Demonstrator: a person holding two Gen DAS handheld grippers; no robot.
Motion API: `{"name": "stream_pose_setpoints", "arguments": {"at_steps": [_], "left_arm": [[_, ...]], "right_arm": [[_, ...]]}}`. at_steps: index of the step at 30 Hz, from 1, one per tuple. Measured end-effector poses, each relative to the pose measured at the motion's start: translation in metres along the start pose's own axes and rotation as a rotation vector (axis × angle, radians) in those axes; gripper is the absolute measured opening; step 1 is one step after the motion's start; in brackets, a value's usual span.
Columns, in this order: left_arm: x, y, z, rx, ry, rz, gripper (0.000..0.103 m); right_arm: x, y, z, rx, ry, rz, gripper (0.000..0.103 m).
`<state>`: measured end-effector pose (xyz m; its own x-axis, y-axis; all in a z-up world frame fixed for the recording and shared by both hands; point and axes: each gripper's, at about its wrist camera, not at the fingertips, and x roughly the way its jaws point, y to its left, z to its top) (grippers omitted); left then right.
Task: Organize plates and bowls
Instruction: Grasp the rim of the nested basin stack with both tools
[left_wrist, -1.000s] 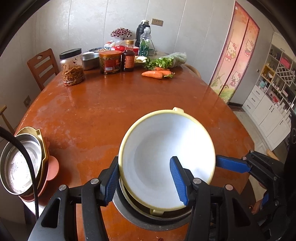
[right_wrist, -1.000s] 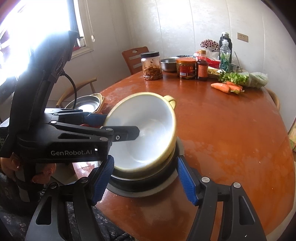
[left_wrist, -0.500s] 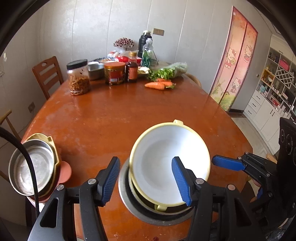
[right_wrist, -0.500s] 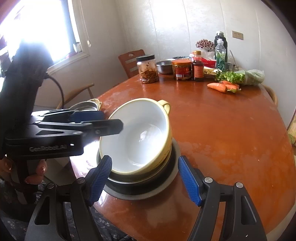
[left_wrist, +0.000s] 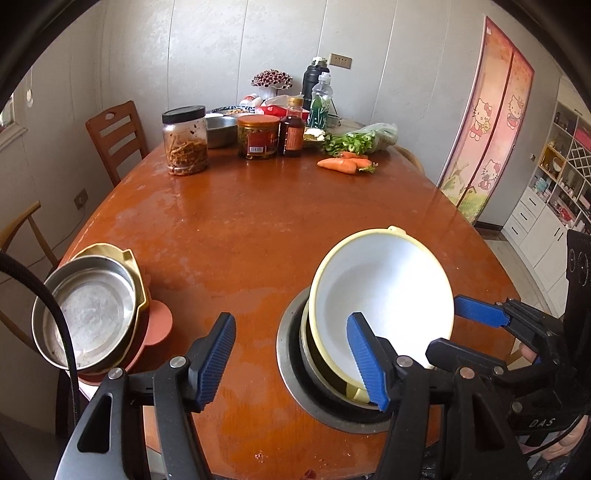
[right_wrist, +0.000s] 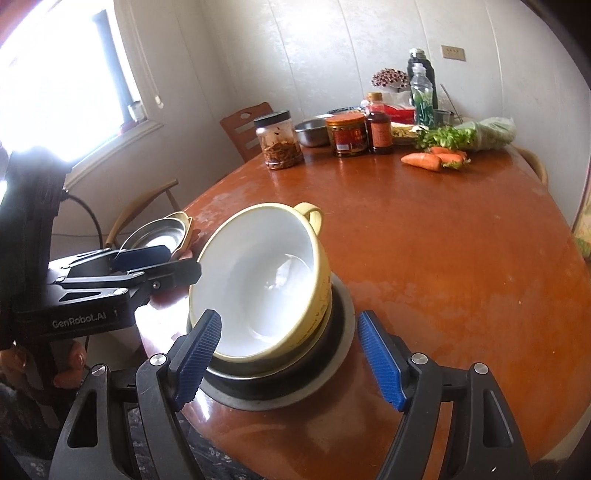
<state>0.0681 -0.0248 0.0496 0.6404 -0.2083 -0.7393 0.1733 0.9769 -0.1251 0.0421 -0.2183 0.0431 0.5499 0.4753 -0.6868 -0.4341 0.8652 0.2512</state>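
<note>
Yellow bowl with white inside, tilted in a dark bowl on a steel plate, near right on the table. Left gripper opening, released, nothing pressed; right pad just in front of the bowl's near rim. Right gripper opening, astride the stack, not pinching. Near left: steel dish stacked on gold and pink ones, lower layers mostly hidden. Far side: jars, bottles, carrots, greens. Chair behind, partly cut off.

Yellow bowl, white inside
</note>
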Motion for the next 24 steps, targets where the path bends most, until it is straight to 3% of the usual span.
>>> {"name": "stream_pose_setpoints", "arguments": {"at_steps": [4, 14, 24], "left_arm": [[0.006, 0.006, -0.002, -0.026, 0.018, -0.045, 0.068], [0.036, 0.021, -0.007, -0.082, 0.099, -0.068, 0.071], [0.061, 0.013, -0.015, -0.065, 0.178, -0.126, 0.075]], "right_arm": [[0.006, -0.003, 0.000, 0.026, 0.014, -0.005, 0.078], [0.027, -0.014, -0.002, 0.132, 0.071, 0.007, 0.078], [0.040, -0.017, -0.008, 0.203, 0.095, 0.043, 0.078]]}}
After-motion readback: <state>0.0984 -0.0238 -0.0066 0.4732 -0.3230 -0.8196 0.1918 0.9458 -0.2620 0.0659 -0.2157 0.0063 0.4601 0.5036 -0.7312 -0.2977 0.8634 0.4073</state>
